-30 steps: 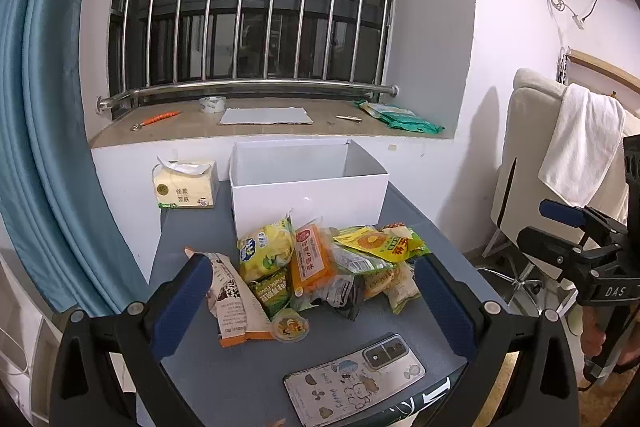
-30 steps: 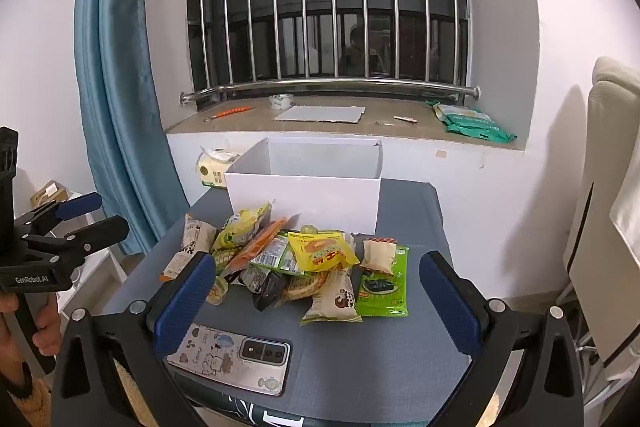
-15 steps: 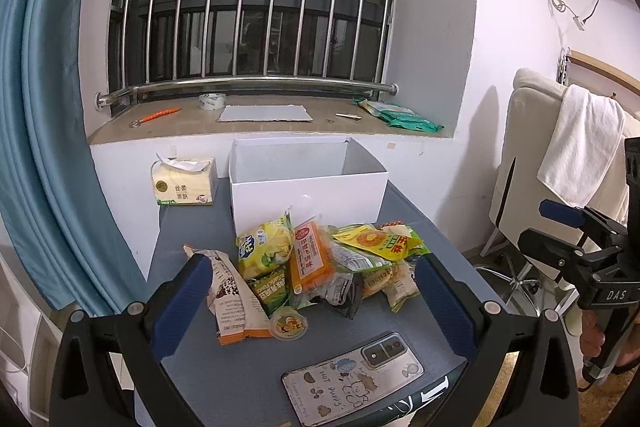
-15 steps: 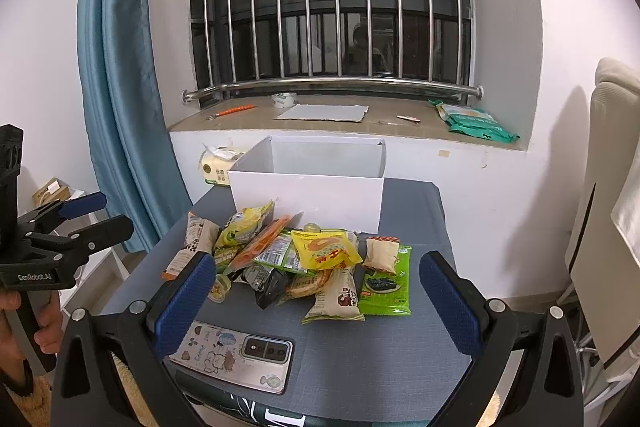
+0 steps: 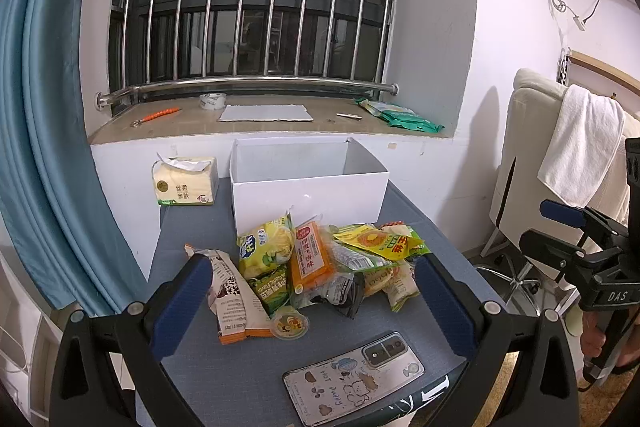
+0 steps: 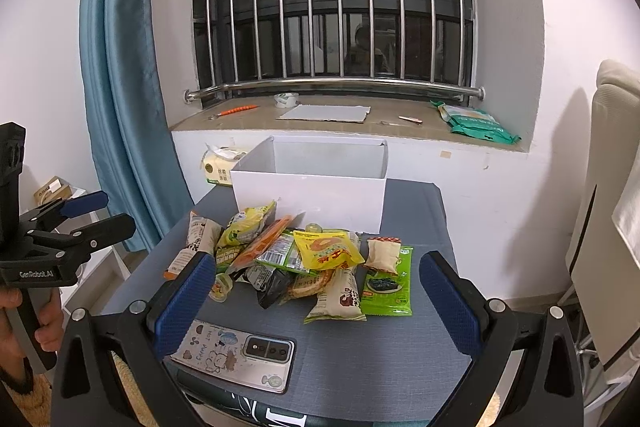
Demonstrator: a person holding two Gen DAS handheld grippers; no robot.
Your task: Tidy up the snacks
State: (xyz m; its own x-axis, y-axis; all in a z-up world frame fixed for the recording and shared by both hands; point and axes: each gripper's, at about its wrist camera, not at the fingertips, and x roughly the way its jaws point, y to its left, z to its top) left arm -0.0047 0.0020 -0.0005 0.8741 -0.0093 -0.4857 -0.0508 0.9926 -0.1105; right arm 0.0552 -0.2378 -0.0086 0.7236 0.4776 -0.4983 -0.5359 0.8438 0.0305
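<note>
A pile of snack packets (image 5: pixel 320 263) lies on the grey-blue table (image 5: pixel 188 227), in front of an open white box (image 5: pixel 308 183). The pile also shows in the right wrist view (image 6: pixel 296 259), with the box (image 6: pixel 312 191) behind it. It holds a yellow bag (image 6: pixel 326 249), an orange pack (image 5: pixel 310 261), a green seaweed pack (image 6: pixel 388 283) and a jelly cup (image 5: pixel 289 324). My left gripper (image 5: pixel 314 311) is open and empty, near the table's front edge. My right gripper (image 6: pixel 316 307) is open and empty, also short of the pile.
A phone in a cartoon case (image 5: pixel 354 377) lies at the table's front edge, seen too in the right wrist view (image 6: pixel 236 351). A tissue pack (image 5: pixel 185 181) stands left of the box. A blue curtain (image 5: pixel 40 147) hangs left; a chair with a towel (image 5: pixel 576 147) stands right.
Both grippers have shifted slightly; the views are almost the same. Nothing on the table has moved.
</note>
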